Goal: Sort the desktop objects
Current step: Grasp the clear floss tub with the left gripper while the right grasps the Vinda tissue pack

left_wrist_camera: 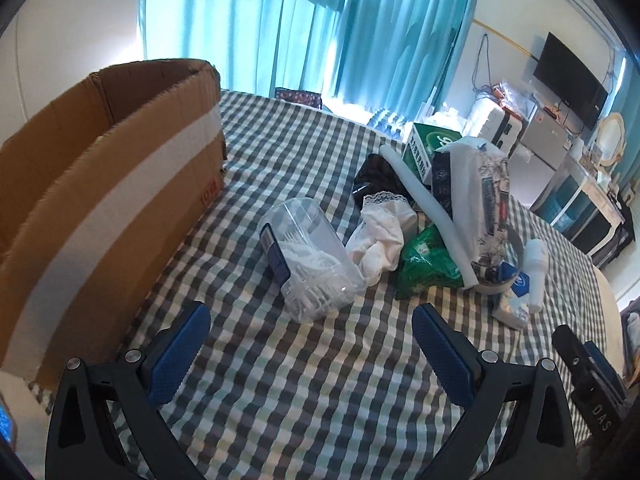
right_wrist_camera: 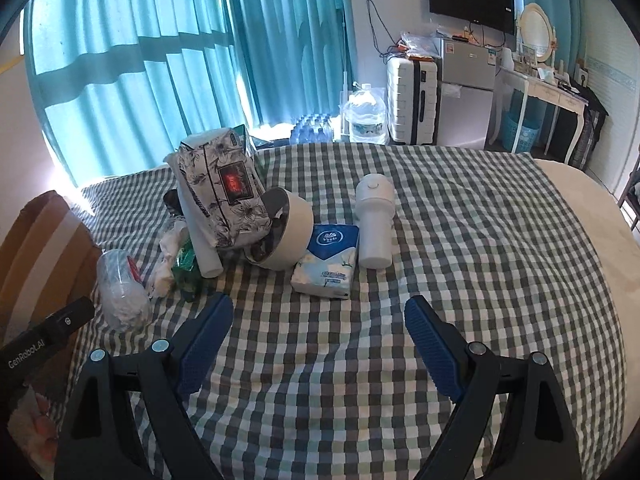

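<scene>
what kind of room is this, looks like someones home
Most likely a bedroom or small studio flat: the clutter sits on a checked bedspread, with teal curtains behind, and a white suitcase, small fridge and dressing table along the wall.

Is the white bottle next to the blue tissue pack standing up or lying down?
Standing up. The white bottle sits on its base on the checked cloth, cap upward, beside the blue tissue pack.

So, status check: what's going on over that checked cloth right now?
Left gripper and right gripper open, empty. Clear plastic jar lies ahead; brown cardboard box beside it. Path clear.
</scene>
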{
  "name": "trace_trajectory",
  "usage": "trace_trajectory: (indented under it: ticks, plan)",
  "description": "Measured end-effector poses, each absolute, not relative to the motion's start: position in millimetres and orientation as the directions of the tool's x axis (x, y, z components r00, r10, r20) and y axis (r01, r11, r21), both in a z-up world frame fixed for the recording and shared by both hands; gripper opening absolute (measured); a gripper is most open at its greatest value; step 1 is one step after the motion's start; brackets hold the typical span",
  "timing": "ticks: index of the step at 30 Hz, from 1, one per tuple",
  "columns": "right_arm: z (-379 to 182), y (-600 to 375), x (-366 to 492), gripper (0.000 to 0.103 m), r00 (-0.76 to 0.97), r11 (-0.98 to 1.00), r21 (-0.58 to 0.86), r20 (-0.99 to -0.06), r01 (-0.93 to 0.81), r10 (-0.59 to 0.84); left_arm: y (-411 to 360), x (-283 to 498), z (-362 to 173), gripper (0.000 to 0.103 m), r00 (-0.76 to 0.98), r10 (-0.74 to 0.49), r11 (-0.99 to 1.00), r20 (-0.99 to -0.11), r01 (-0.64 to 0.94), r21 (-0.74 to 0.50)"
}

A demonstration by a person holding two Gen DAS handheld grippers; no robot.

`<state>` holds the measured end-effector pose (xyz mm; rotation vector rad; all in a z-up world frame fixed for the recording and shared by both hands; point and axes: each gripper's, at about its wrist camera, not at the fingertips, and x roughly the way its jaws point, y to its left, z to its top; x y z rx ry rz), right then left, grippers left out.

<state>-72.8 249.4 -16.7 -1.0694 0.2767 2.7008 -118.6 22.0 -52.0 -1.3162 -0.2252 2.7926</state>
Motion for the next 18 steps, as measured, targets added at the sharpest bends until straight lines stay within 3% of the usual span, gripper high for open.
trace_trajectory:
  ticks: [4, 12, 18]
  plan:
    - [-39.3, 257.1, -111.1, 0.088, -0.670, -0.968, 0.017, -0.725, -0.251, 0.161, 26.8, -138.4, -67.5, 0.103, -0.623, 0.117, -0.984, -0.773, 0.030, -0.174]
    - [-76.1, 283.1, -138.6, 0.088, -0.617, -0.952, 0.099, -0.780, -0.289, 0.106, 30.6, -172.8, -94.6, 0.103, -0.602, 0.091, -0.986, -0.793, 0.056, -0.156]
    - [-91.1, 274.6, -156.7, 0.086, -0.596, -0.961, -0.003, -0.784, -0.276, 0.174, 27.2, -191.8, -116.5, 0.103, -0.572, 0.043, -0.991, -0.819, 0.081, -0.109]
